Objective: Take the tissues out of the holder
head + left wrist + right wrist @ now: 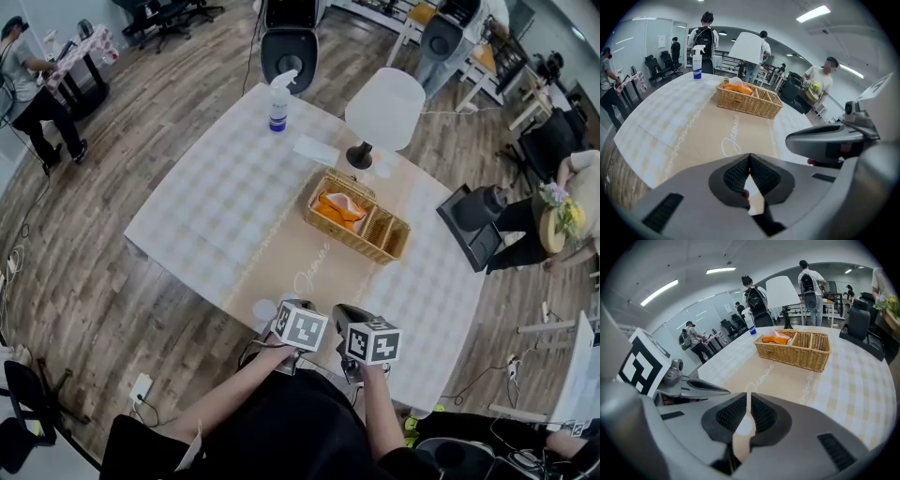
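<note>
A wicker basket stands on the table's beige runner, right of the middle. An orange tissue pack with a white tissue sticking up lies in the basket's larger left compartment. It shows again in the left gripper view as basket with tissue pack, and in the right gripper view as basket with tissue pack. My left gripper and right gripper hover side by side over the near table edge, well short of the basket. Both are shut with nothing between the pads.
A spray bottle stands at the table's far corner, and a white lamp and a flat white sheet stand behind the basket. Chairs and several people surround the table; one person with flowers sits at the right.
</note>
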`<action>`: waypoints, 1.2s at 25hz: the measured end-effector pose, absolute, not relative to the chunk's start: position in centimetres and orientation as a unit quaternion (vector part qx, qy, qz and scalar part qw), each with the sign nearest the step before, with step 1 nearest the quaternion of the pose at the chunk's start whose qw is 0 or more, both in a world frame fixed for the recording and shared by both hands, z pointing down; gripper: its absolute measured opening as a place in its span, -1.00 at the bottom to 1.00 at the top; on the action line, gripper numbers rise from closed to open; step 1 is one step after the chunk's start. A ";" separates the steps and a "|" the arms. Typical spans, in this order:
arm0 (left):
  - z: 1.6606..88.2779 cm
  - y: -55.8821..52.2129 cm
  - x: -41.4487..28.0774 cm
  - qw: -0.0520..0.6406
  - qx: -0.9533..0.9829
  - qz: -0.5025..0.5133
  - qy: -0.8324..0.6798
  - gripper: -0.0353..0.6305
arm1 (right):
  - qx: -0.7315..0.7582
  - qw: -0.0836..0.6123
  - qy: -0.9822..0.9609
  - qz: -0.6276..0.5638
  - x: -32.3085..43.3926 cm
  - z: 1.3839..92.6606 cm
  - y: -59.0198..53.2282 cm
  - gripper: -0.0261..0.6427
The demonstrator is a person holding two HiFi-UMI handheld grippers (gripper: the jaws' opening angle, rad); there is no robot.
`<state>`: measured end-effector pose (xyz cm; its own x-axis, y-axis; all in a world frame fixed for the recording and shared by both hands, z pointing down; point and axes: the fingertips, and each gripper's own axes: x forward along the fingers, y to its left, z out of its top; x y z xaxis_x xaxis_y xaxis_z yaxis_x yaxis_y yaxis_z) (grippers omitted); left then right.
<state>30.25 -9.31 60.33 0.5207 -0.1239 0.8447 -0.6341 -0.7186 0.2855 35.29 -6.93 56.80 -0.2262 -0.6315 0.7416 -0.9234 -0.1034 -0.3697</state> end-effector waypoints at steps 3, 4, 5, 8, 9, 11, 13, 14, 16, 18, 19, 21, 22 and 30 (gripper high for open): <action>60.4 -10.8 30.4 0.301 0.821 0.427 -0.232 -0.87 | 0.600 0.169 -0.650 0.435 35.8 56.8 -8.6 -0.81; 60.4 -11.3 30.5 0.304 0.821 0.425 -0.232 -0.87 | 0.599 0.171 -0.651 0.433 36.0 56.7 -9.2 -0.76; 60.3 -11.8 30.6 0.306 0.821 0.422 -0.232 -0.87 | 0.599 0.173 -0.652 0.431 36.2 56.6 -9.8 -0.70; 60.2 -13.1 30.6 0.315 0.821 0.416 -0.232 -0.87 | 0.600 0.184 -0.655 0.421 36.9 56.4 -11.6 -0.61; 60.2 -13.5 30.6 0.319 0.820 0.414 -0.233 -0.87 | 0.600 0.189 -0.655 0.418 37.1 56.4 -12.2 -0.58; 60.5 -14.2 30.5 0.326 0.818 0.411 -0.236 -0.87 | 0.599 0.200 -0.657 0.412 37.5 56.5 -13.4 -0.53; 60.7 -14.7 30.4 0.333 0.815 0.410 -0.239 -0.87 | 0.598 0.211 -0.658 0.407 38.1 56.5 -14.5 -0.51; 60.9 -14.8 30.4 0.336 0.813 0.409 -0.241 -0.87 | 0.598 0.216 -0.658 0.404 38.4 56.6 -15.0 -0.50; 61.0 -15.2 30.3 0.340 0.811 0.408 -0.246 -0.87 | 0.596 0.222 -0.660 0.399 39.1 56.5 -16.1 -0.47; 61.1 -15.5 30.2 0.344 0.808 0.408 -0.250 -0.87 | 0.594 0.222 -0.665 0.394 39.7 56.4 -17.3 -0.37; 61.1 -15.7 30.2 0.347 0.806 0.407 -0.253 -0.87 | 0.593 0.223 -0.667 0.392 40.1 56.3 -17.9 -0.34; 61.2 -16.0 30.3 0.352 0.803 0.405 -0.260 -0.87 | 0.589 0.231 -0.672 0.385 40.8 56.2 -19.2 -0.33; 61.2 -16.2 30.3 0.354 0.801 0.404 -0.263 -0.87 | 0.585 0.237 -0.675 0.382 41.1 56.3 -19.7 -0.33; 61.9 -17.9 29.6 0.362 0.793 0.400 -0.283 -0.87 | 0.574 0.278 -0.681 0.360 42.6 57.1 -23.2 -0.32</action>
